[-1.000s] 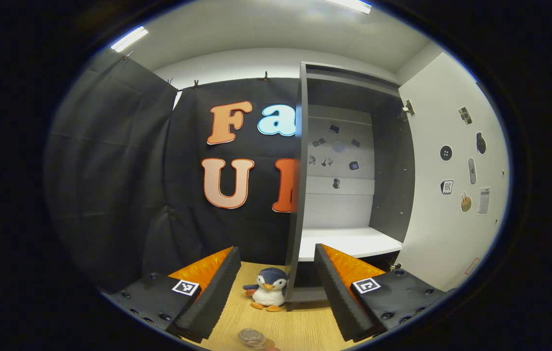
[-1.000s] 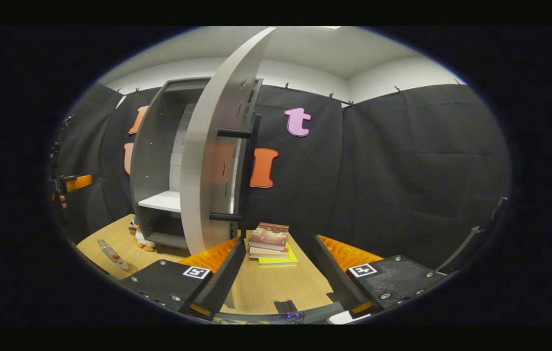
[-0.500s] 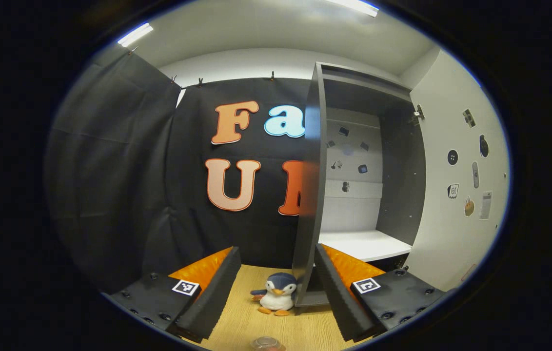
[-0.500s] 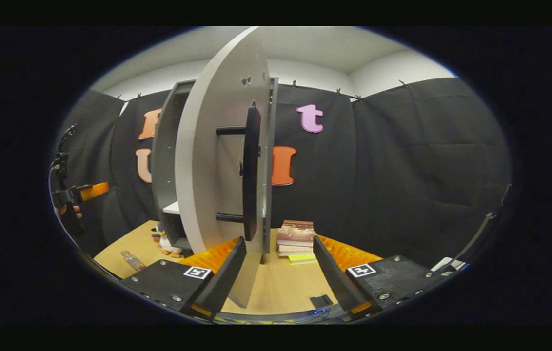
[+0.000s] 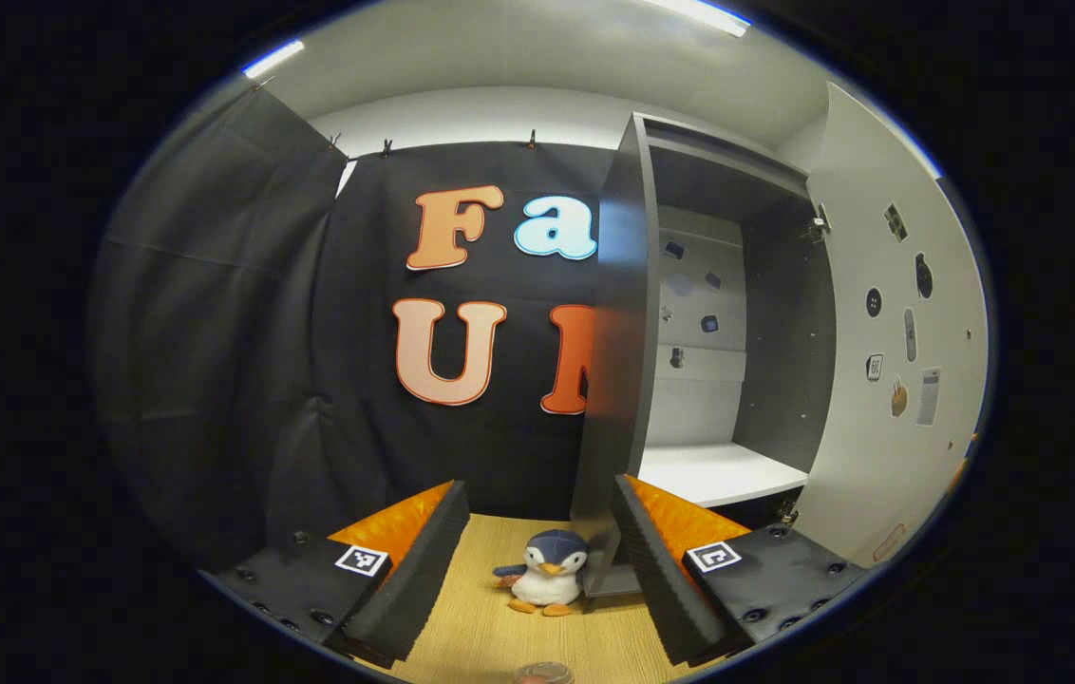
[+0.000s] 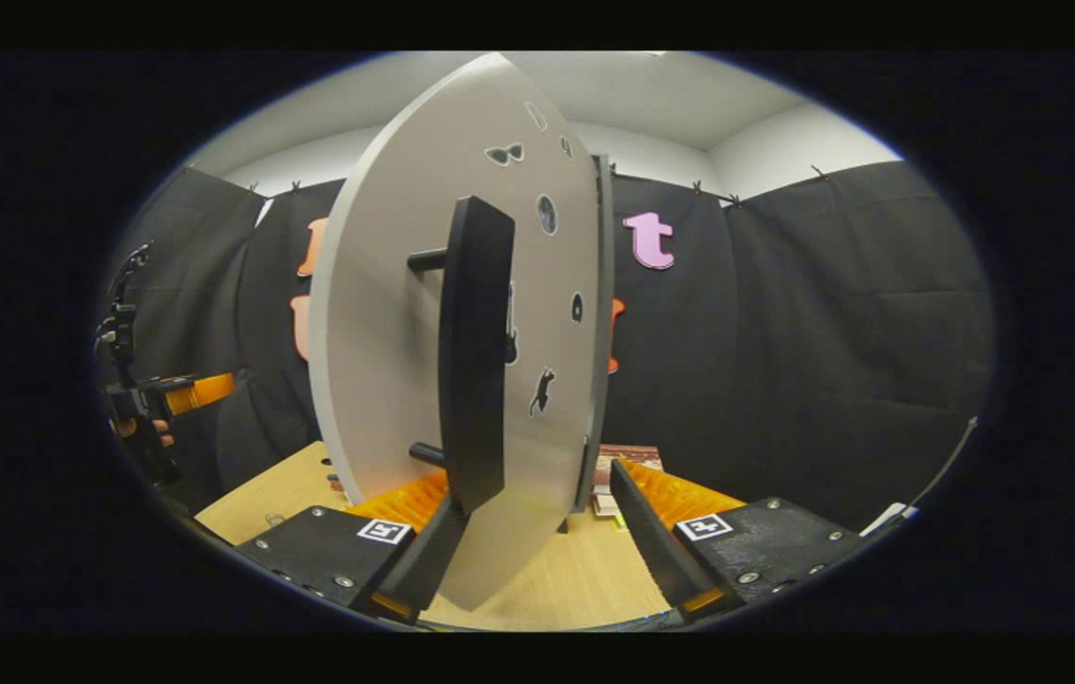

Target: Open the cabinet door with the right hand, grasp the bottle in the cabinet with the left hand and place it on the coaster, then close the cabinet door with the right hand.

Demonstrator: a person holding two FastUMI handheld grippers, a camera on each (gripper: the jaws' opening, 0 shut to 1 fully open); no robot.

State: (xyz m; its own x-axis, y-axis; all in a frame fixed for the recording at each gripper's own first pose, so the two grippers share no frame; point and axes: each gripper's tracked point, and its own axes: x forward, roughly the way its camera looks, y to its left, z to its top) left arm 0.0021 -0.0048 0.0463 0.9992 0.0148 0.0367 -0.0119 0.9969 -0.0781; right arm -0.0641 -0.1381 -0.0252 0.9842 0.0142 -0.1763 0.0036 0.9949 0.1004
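The cabinet door (image 6: 509, 380) is part open, so closing it is left. The bottle (image 5: 542, 674) sits by the tabletop's (image 5: 499, 636) near edge. Both tools, left (image 5: 537, 570) and right (image 6: 533, 541), are open and hold nothing.

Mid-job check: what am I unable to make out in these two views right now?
- Bottle, left gripper view: just its top shows, cut off by the bottom edge, so the coaster under it cannot be confirmed.
- Cabinet interior, right gripper view: hidden behind the door.
- Books, right gripper view: mostly covered by the door and the right tool.
- Left tool, right gripper view: too small to tell open or shut.
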